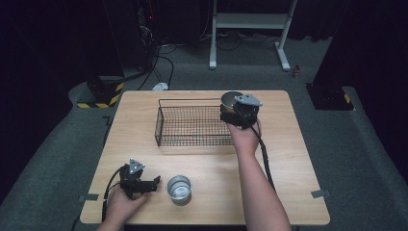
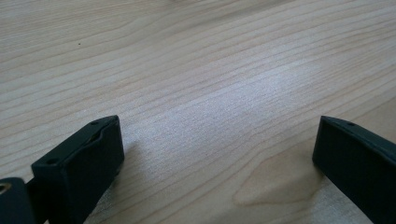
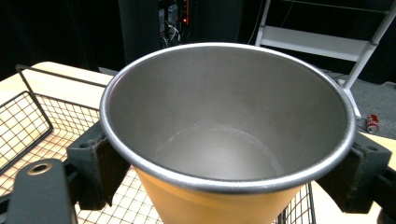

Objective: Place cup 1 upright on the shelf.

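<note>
right hand-held gripper clamps metal cup (no readable writing) | left hand-held gripper wide apart, empty

Each tool is black, with two blocky jaws bearing screw holes. The left tool and right tool each carry a grey three-cornered plate and trail a black cable. Forearms are bare, without sleeves.

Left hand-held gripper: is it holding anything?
No, the left hand-held gripper has its jaws wide apart with bare table between them.
</note>
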{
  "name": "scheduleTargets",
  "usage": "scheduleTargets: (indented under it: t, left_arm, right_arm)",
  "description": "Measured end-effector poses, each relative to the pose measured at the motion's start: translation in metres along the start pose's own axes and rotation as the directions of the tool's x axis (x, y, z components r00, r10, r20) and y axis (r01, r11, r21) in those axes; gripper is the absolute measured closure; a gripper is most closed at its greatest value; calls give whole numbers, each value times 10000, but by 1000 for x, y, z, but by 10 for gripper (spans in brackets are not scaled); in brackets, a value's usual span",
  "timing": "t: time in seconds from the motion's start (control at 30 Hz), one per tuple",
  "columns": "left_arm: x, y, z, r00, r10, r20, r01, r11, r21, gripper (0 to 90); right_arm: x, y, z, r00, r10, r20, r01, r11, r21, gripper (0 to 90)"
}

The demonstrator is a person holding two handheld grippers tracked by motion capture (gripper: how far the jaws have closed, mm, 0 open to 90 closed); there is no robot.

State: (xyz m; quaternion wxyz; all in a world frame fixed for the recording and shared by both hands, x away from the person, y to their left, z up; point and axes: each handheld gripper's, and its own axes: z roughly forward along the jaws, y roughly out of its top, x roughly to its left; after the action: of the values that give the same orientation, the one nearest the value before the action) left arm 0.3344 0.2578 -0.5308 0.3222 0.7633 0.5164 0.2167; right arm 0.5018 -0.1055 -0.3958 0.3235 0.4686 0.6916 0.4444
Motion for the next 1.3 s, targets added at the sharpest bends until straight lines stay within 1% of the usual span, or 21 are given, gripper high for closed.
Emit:
scheduleTargets:
  t: [0.03, 0.2, 0.37, 0.4, 0.47, 0.5, 0.53, 0.63, 0.9, 0.93, 1.13, 1.23, 1.27, 1.3]
  left_arm:
    - [0, 0, 0, 10000, 5, 10, -5, 10000, 17, 23]
    - [0, 0, 0, 10000, 2, 3, -2, 10000, 2, 24]
    - [0, 0, 0, 10000, 47, 5, -47, 10000, 31, 24]
    - [0, 0, 0, 10000, 45, 5, -45, 10000, 31, 24]
    - [0, 0, 0, 10000, 50, 10, -50, 10000, 54, 24]
    - [0, 0, 0, 10000, 46, 1, -46, 10000, 37, 24]
    - [0, 0, 0, 10000, 54, 10, -54, 10000, 55, 24]
    - [0, 0, 0, 10000, 50, 9, -50, 10000, 53, 24]
    - [0, 0, 0, 10000, 44, 0, -44, 10000, 37, 24]
    - [0, 0, 0, 10000, 46, 0, -46, 10000, 37, 24]
    - [0, 0, 0, 10000, 48, 0, -48, 10000, 39, 24]
    - [0, 0, 0, 10000, 49, 0, -49, 10000, 40, 24]
    - [0, 0, 0, 10000, 49, 2, -49, 10000, 37, 24]
    - [0, 0, 0, 10000, 46, -1, -46, 10000, 37, 24]
  right_arm:
    - [0, 1, 2, 9999, 119, -43, -119, 9999, 12, 139]
    - [1, -1, 7, 9997, 225, -105, -223, 9997, 126, 139]
    - [3, -10, 16, 9996, 241, -166, -234, 9989, 415, 139]
    - [4, -15, 19, 9992, 355, -155, -346, 9977, 588, 139]
    - [3, -17, 21, 9993, 330, -189, -319, 9978, 588, 139]
    - [3, -19, 22, 9988, 441, -203, -427, 9970, 643, 139]
    - [3, -21, 23, 9988, 447, -207, -433, 9971, 630, 139]
    - [2, -27, 26, 9982, 571, -195, -553, 9951, 819, 139]
    - [4, -35, 32, 9985, 504, -205, -480, 9935, 1032, 139]
    - [5, -37, 33, 9990, 417, -186, -394, 9935, 1068, 139]
    - [6, -41, 35, 9987, 497, -146, -476, 9913, 1225, 139]
    - [5, -43, 37, 9991, 383, -154, -361, 9915, 1251, 139]
    - [6, -44, 37, 9987, 488, -155, -464, 9906, 1285, 139]
    - [6, -44, 38, 9986, 495, -160, -470, 9905, 1295, 139]
